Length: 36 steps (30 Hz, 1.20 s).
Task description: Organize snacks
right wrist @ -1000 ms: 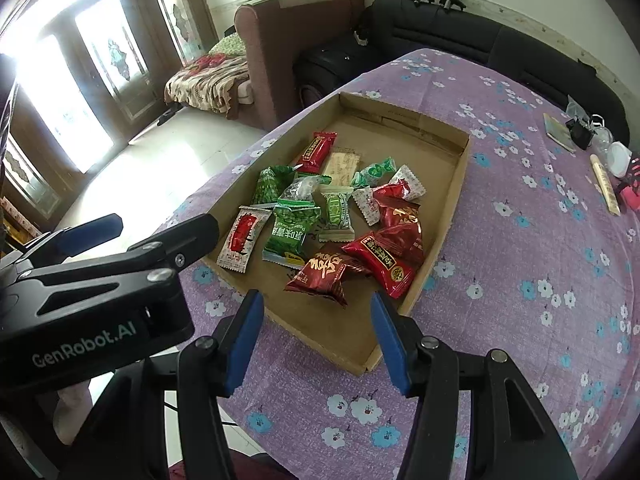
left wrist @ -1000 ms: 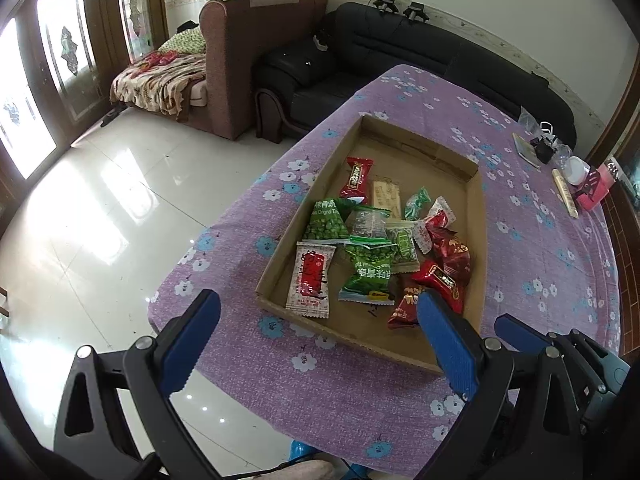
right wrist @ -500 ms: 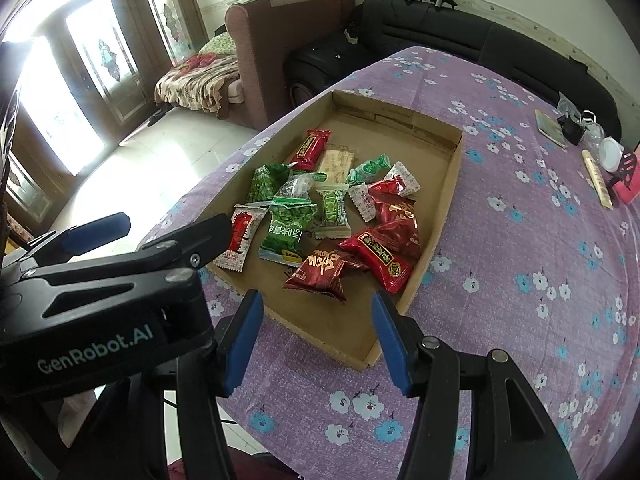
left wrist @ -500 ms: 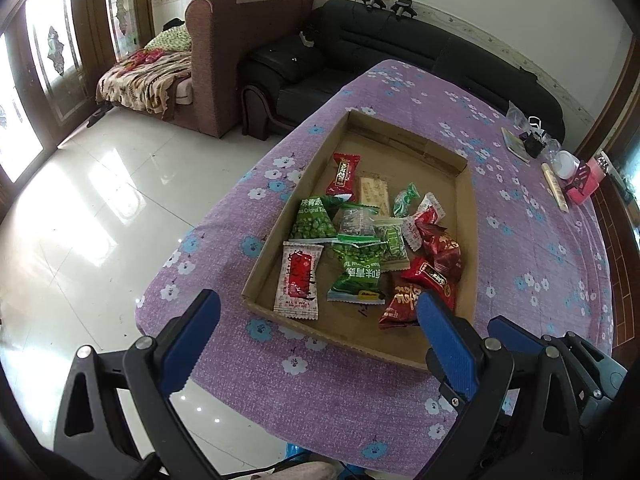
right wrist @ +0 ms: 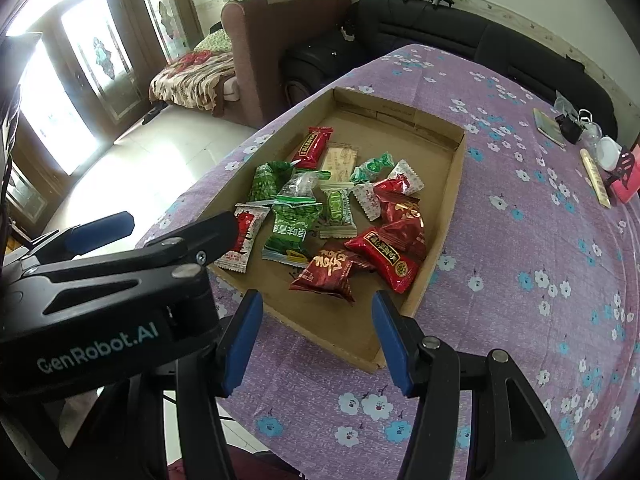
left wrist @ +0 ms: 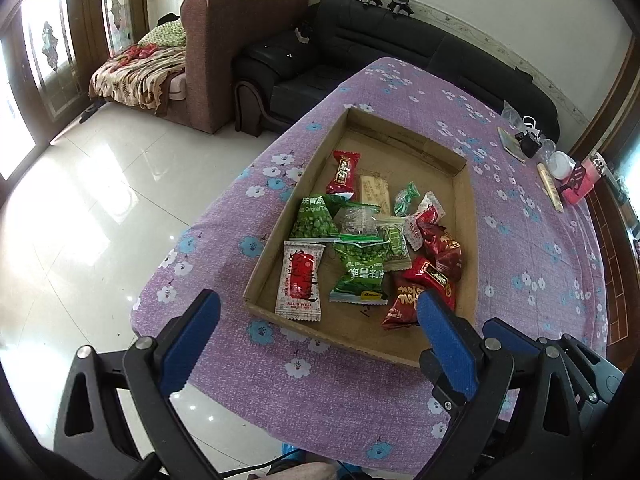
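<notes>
A shallow cardboard tray (left wrist: 466, 216) (right wrist: 454, 200) lies on a purple flowered tablecloth (left wrist: 320, 392) (right wrist: 532, 264). In it lie several snack packets in a loose heap: green pea bags (left wrist: 316, 220) (right wrist: 292, 232), red packets (left wrist: 432, 280) (right wrist: 384, 258), a white-and-red packet (left wrist: 300, 282) (right wrist: 244, 240) and a beige bar (left wrist: 374, 192). My left gripper (left wrist: 316, 320) is open and empty, above the tray's near edge. My right gripper (right wrist: 316, 324) is open and empty, also above the near edge. The left gripper's body (right wrist: 100, 300) shows at the left of the right wrist view.
At the table's far right lie small items: a white round container (left wrist: 560, 164) (right wrist: 608, 152), a red object (left wrist: 580, 184), a thin stick (right wrist: 596, 180), a notebook (right wrist: 550, 126). A black sofa (left wrist: 400, 40) and brown armchair (left wrist: 240, 40) stand beyond. Tiled floor (left wrist: 80, 220) lies left.
Both grippers have drawn back and risen a little from the tray, so it looks smaller and farther. The snacks have not moved. Both jaws stay open.
</notes>
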Motion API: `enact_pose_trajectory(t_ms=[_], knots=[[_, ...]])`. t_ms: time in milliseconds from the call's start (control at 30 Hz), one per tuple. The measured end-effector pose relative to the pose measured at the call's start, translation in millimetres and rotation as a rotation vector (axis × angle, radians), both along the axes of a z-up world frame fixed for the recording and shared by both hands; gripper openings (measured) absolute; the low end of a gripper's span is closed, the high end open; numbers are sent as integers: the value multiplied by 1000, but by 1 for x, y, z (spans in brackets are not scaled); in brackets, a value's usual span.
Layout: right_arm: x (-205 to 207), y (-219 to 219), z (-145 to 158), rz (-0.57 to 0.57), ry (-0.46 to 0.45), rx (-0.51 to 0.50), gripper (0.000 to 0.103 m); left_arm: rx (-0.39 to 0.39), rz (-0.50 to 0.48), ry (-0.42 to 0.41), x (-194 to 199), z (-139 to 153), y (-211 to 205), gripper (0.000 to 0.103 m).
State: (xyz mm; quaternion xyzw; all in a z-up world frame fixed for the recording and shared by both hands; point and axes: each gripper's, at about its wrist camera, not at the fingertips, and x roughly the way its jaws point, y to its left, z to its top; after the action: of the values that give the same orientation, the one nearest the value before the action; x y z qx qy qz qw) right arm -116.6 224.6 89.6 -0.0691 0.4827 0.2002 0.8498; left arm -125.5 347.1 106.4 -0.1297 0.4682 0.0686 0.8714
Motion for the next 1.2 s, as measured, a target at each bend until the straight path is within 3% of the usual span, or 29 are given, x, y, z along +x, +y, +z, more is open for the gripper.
enact_pose_trajectory(t_ms=[1200], knots=[[-10,15,-2,-14,-2,-9,60,-39,-7,13,-10,-4,14,99]])
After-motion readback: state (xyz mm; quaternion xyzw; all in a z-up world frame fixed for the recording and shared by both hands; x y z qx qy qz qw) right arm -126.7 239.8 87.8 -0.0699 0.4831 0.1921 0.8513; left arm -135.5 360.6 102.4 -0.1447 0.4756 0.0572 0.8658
